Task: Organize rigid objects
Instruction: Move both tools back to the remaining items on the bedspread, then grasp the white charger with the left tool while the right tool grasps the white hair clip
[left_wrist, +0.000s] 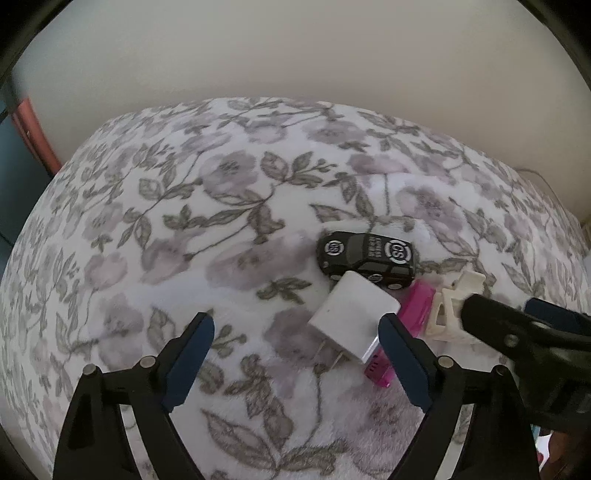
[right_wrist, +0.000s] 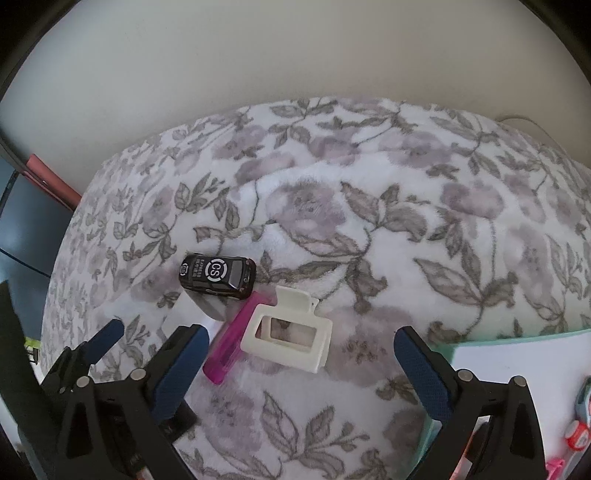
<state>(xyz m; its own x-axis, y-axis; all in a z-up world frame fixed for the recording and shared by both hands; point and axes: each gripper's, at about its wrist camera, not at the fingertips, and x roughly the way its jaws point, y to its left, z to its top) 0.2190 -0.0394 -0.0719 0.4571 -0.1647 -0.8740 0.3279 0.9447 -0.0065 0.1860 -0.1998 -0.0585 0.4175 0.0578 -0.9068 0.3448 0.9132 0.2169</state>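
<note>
on the floral blanket (right_wrist: 369, 177) four small things lie bunched together. going left to right in the right wrist view: a black toy car (right_wrist: 218, 275), a white charger block (left_wrist: 352, 319) mostly hidden behind it there but plain in the left wrist view, a pink lighter (right_wrist: 231, 338), then a cream hair claw (right_wrist: 288, 334). at far right sits a mint-edged white tray (right_wrist: 517, 354) with a few small items in its corner.

the left tongs (left_wrist: 297, 332) stand wide with nothing between the pads; the charger lies just ahead, nearer the right pad. the right tongs (right_wrist: 301, 347) also stand wide, the claw lying between and just ahead of them, not pressed.

risks, as a guess: the charger touches the car and overlaps the lighter, so closing on it may drag both along. the soft pile could let a pad dig in and tip the claw. the two tongs are near each other and might collide.

the car's long axis runs left-right, its nose to the right in the right wrist view. the lighter's long axis runs diagonally, far end up and right. the charger's prongs point toward the left tongs.
</note>
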